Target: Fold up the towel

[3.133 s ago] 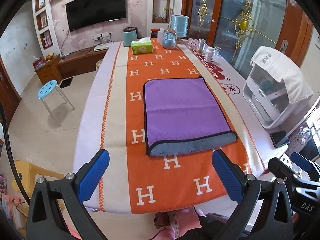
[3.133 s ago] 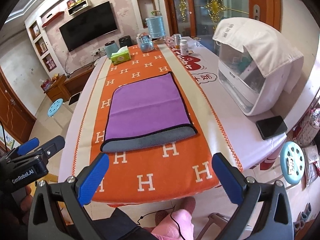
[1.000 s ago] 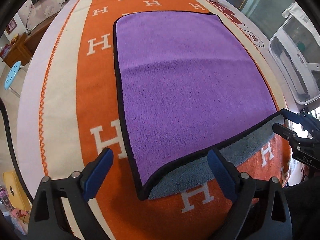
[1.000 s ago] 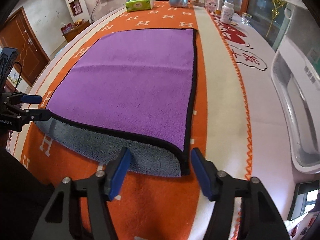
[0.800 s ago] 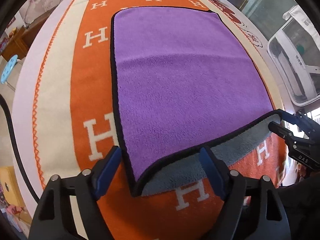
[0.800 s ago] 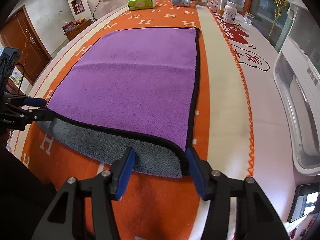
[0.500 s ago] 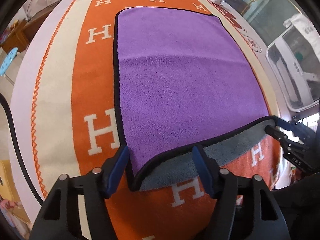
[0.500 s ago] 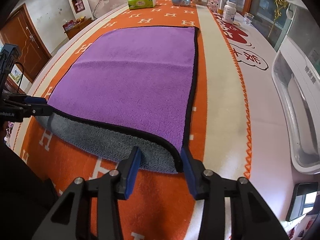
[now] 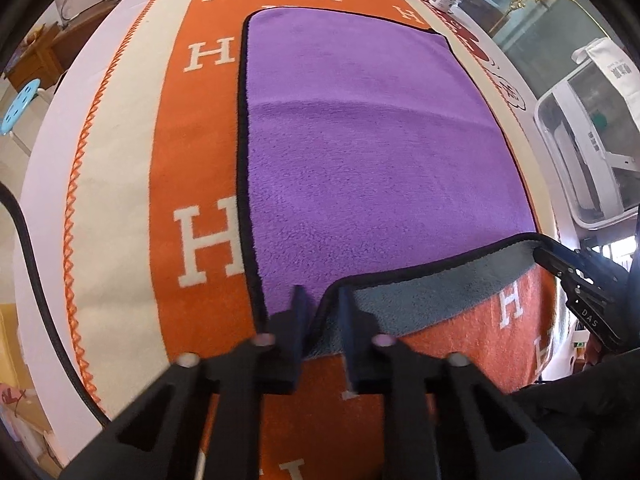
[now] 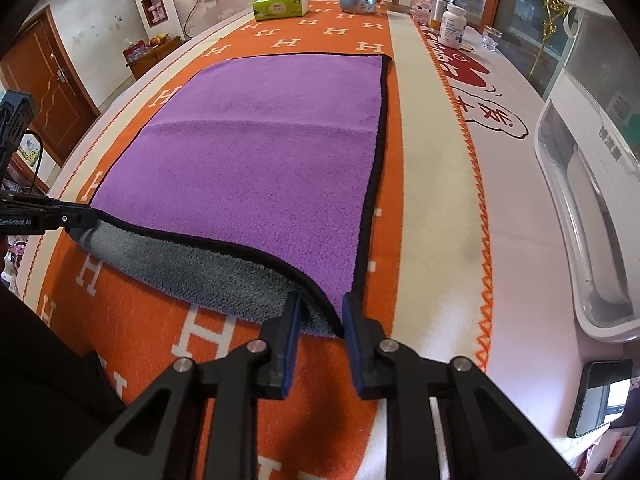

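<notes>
Both tools have been closing in: left tool [image 9: 320, 304] and right tool [image 10: 320, 312] are now nearly shut, pinching the towel's [image 9: 360, 140] near corners at the counter's [image 10: 440, 200] near edge; lifting looks next.

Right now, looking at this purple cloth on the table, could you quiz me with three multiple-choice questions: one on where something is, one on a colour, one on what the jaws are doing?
1. Where is the tissue box?
A. at the table's far end
B. on the towel
C. on the floor

2. What colour is the towel's underside?
A. yellow
B. grey
C. white

3. What are the left gripper and right gripper doing?
A. hanging wide open above the towel
B. each closed on a near towel corner
C. holding a bottle

Answers: 1 A, it sits beyond the towel. 2 B, grey shows under the lifted near edge. 3 B, a corner sits between each pair of jaws.
</notes>
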### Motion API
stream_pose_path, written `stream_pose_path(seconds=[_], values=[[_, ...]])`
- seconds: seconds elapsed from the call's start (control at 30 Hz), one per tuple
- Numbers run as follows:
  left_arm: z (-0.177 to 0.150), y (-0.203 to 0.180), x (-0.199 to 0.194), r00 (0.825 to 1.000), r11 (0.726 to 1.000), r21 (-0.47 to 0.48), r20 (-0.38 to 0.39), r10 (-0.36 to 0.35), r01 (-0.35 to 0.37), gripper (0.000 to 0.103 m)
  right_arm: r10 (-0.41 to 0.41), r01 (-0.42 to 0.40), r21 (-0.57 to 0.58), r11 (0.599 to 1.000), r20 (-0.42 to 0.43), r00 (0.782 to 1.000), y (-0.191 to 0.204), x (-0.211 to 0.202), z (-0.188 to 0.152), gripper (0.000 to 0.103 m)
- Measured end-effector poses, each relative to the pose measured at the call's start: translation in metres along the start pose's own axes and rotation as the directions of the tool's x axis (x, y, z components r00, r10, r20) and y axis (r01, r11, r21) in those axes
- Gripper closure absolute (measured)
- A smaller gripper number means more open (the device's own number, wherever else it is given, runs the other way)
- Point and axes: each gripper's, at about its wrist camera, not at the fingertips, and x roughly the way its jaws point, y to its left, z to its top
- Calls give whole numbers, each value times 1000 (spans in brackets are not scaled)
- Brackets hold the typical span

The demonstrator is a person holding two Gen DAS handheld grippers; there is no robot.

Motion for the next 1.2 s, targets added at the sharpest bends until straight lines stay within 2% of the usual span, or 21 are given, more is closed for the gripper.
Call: stream_pose_path(seconds=[0.23, 0.63, 0.9, 1.2], values=[[-3, 4, 0, 1000, 1000, -6, 4, -9, 9, 98, 7, -7, -1, 1000, -7, 1000, -2, 0, 3, 98], [3, -1, -11, 999, 1000, 7, 40, 9, -9, 99, 12, -12, -11, 1000, -2, 1000, -1, -7, 10, 99], [22, -11, -47, 993, 999, 42, 118, -1, -4, 99, 42, -44, 35, 998, 41, 998, -5, -29, 35, 99], [68, -20, -101, 964, 997, 74, 265, 5, -25, 99, 32, -27, -29, 999, 186, 982, -8, -63, 91, 99]])
